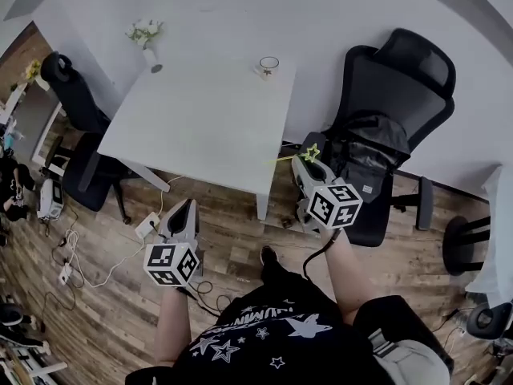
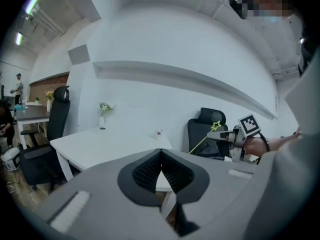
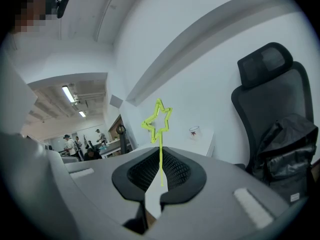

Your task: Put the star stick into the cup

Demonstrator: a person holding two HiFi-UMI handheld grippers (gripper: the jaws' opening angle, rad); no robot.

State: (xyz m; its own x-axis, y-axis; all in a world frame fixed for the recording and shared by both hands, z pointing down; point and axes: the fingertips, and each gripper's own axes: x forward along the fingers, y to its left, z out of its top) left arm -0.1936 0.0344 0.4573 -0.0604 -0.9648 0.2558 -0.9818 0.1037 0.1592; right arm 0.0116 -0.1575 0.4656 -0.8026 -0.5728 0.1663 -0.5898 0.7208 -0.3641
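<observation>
— Tongs first: what has each got hold of?
— Right tongs [image 1: 303, 163] are clamped on the star stick [image 3: 158, 121], pinching the stem just under the star, with the rest of the stem free. In the head view it sits right of centre, off the counter's near edge. Left tongs [image 1: 183, 211], lower left of centre, are closed with nothing between them.
— And the cup?
— That cup [image 1: 268, 65] stands at top centre, by the far edge of the white counter [image 1: 200, 127], well apart from the stick.
— How would you do this step well?
— My judgement: carry the stick over the counter, point the free stem end down, centre it over the rim, lower it in, then let go. The cup looks light, so a sideways knock could tip it.
— Counts?
— One star stick, one cup, one vase of flowers [image 1: 152, 61], one counter, two tongs, and two black chairs [image 1: 393, 95] beside the counter.
</observation>
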